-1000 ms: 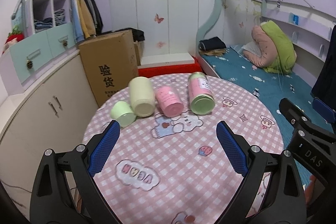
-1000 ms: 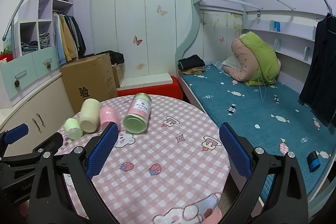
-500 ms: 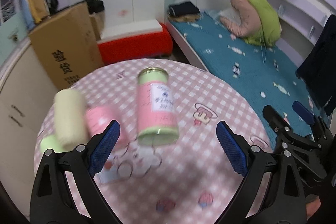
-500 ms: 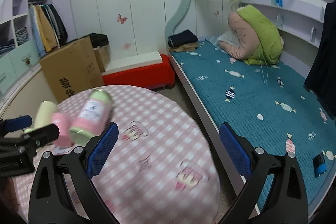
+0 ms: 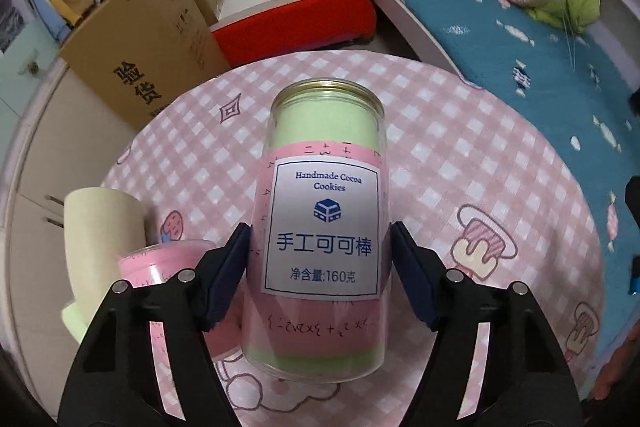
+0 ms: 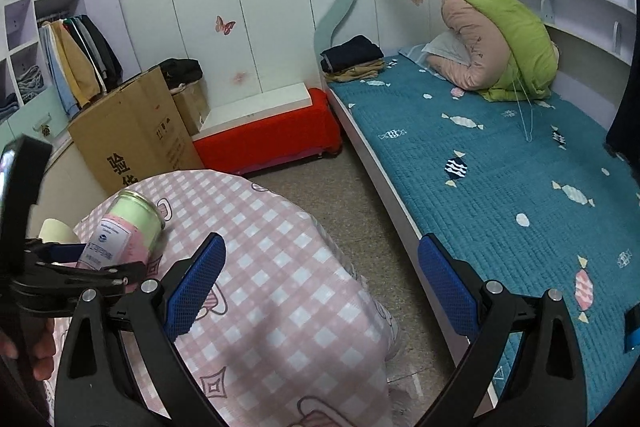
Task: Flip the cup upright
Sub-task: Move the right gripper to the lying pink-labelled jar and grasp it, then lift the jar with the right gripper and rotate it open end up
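A clear cookie canister [image 5: 324,227] with a pink label and green ends lies on its side on the round pink checked table [image 5: 480,155]. My left gripper [image 5: 320,275] has its blue pads on both sides of the canister's middle, touching or nearly touching it. The canister also shows in the right wrist view [image 6: 120,239], between the left gripper's fingers. My right gripper [image 6: 320,287] is open and empty, held over the table's right edge and the floor.
A cream cup [image 5: 104,227] and a pink cup [image 5: 160,267] lie on their sides left of the canister. A green cup [image 5: 74,319] peeks out lower left. A cardboard box [image 5: 140,47], a red bench [image 5: 288,19] and a bed [image 5: 520,27] surround the table.
My left gripper moved forward and down onto the canister and narrowed around it. My right gripper swung right, toward the bed and floor, staying open.
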`<state>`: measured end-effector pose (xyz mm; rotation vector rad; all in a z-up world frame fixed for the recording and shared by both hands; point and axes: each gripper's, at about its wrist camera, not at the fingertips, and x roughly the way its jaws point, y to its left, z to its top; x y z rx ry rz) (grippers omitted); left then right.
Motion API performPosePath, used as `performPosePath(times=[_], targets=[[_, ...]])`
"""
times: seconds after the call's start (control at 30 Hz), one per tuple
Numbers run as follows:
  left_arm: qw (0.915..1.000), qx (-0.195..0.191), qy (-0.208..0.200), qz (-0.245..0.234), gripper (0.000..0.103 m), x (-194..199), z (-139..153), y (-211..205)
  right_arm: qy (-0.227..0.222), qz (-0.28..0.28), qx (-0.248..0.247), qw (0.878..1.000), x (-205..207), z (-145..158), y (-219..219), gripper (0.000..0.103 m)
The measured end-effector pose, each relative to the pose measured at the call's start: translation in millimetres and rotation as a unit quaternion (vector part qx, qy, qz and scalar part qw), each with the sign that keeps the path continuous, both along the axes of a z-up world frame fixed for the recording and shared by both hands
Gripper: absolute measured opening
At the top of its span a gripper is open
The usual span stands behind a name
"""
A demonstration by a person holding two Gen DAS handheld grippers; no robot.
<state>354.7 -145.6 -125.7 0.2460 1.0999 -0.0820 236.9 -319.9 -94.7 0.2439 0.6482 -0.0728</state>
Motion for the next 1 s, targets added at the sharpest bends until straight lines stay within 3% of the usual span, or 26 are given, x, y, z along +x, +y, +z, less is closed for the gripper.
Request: performPosePath(times=[0.27,0.43,0.6,0.83,1.0], targets=[[0.9997,-0.021,-0.005,0.006,0.069,-14,11,5,0.006,-0.010,0.014,1.000,-12,4,-5,0.093],[0.9991,-0.025,-0.034,-0.006,0.069,-55,41,5,0.001,-0.016,0.018,1.000,-36,18,-4,0.093],[0.9985,-0.017,-0.051,0.007,0.069,-122,59,22,-0.006,-0.003,0.022,1.000,-85,36,13,0.093],[0.9982,-0.035,-0.027,0.041,0.069,-205,42,58,0.003,0.027,0.001,1.000,-145,45,52,0.093],[0.9956,-0.061,-0.008,0.070,0.069,-241,18,81,0.034,0.057,-0.014,0.998,-169,32,80,0.093]])
